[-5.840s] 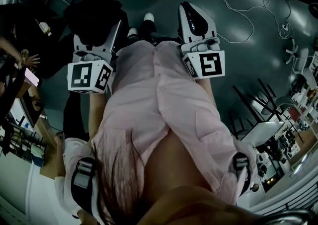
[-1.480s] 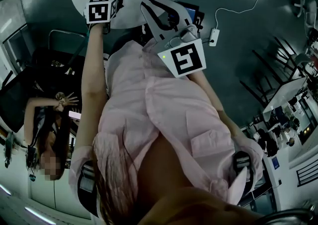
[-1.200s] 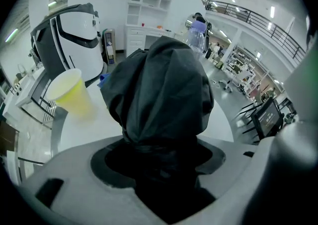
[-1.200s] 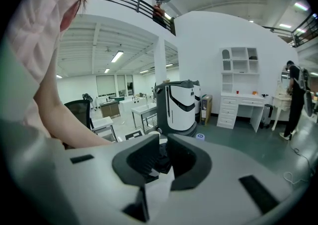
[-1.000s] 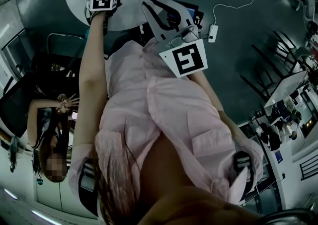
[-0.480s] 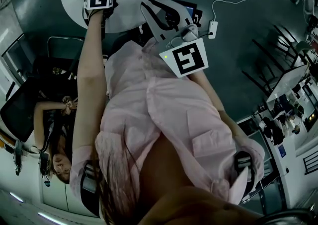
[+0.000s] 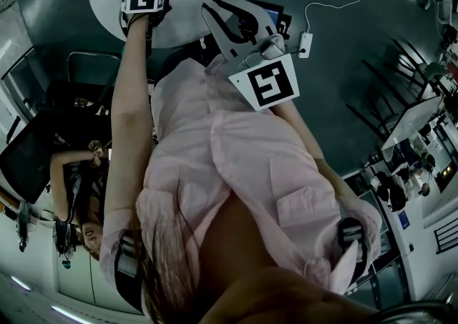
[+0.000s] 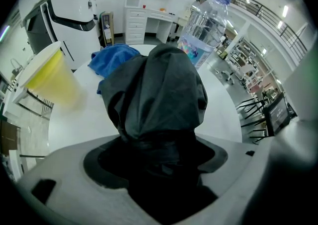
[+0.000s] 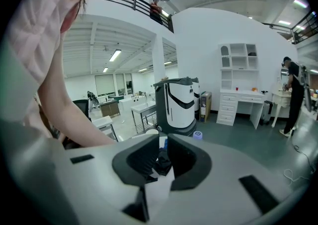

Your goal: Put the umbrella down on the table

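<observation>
Clamping the black folded umbrella (image 8: pixel 159 90) from both sides, the fingers of the left gripper (image 8: pixel 159 152) are closed on its bunched fabric, and the bundle fills the whole gap between them. The umbrella's free end points away from the gripper over the round white surface (image 8: pixel 74 124); whether it rests on that surface or hangs just above it cannot be told. Just past the umbrella's end lies a crumpled blue cloth (image 8: pixel 112 60). A clear water bottle (image 8: pixel 203 30) stands upright behind it to the right, and a yellow cup (image 8: pixel 49 77) stands off to the left, apart from the umbrella.

From the head view, the person's left arm is stretched out straight, and the left gripper's marker cube sits over the near part of the surface, with the umbrella's dark mass beyond it and the cup near the far left rim.

The right gripper (image 9: pixel 161 157) is held close in front of the person's pink shirt (image 7: pixel 236 165), short of the surface's edge. Its fingers stand slightly apart with a narrow gap, and nothing is between them.
</observation>
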Demonstrator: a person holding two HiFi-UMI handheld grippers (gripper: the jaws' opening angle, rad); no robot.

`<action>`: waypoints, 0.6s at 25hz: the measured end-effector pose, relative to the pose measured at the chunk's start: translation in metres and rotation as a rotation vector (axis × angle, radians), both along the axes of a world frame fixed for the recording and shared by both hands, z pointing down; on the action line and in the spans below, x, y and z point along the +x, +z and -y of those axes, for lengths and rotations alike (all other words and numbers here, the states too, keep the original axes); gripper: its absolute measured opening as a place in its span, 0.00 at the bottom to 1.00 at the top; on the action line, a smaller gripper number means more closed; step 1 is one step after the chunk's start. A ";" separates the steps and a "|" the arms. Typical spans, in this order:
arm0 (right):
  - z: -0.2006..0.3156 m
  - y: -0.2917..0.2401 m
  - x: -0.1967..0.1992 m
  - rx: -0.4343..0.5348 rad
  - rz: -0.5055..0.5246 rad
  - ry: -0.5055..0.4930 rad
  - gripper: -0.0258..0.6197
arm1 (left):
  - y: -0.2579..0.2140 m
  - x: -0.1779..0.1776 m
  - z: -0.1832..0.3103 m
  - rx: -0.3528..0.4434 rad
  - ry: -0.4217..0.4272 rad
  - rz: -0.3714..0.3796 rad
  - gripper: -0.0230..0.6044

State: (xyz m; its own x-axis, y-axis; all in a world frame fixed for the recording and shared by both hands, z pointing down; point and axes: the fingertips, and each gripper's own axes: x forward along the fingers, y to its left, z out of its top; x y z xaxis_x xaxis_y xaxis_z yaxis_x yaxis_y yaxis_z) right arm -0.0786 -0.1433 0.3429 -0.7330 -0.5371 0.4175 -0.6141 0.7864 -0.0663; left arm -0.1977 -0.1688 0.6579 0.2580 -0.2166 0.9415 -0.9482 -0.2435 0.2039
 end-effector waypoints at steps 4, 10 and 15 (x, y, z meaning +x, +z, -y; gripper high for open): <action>0.001 0.001 0.000 0.004 0.002 -0.008 0.11 | -0.007 -0.002 0.000 -0.007 -0.014 -0.032 0.61; 0.001 0.001 0.000 0.011 0.011 -0.008 0.11 | -0.034 -0.014 -0.002 0.062 -0.064 -0.053 0.61; 0.002 0.001 -0.002 0.018 0.014 -0.019 0.11 | -0.093 -0.027 0.009 0.240 -0.161 -0.115 0.61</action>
State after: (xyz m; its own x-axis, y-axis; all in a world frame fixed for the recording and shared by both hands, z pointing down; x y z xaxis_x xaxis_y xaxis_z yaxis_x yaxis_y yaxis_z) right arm -0.0803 -0.1448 0.3435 -0.7488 -0.5302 0.3979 -0.5980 0.7992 -0.0603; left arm -0.2246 -0.1773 0.5649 0.3042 -0.4757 0.8253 -0.9526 -0.1457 0.2671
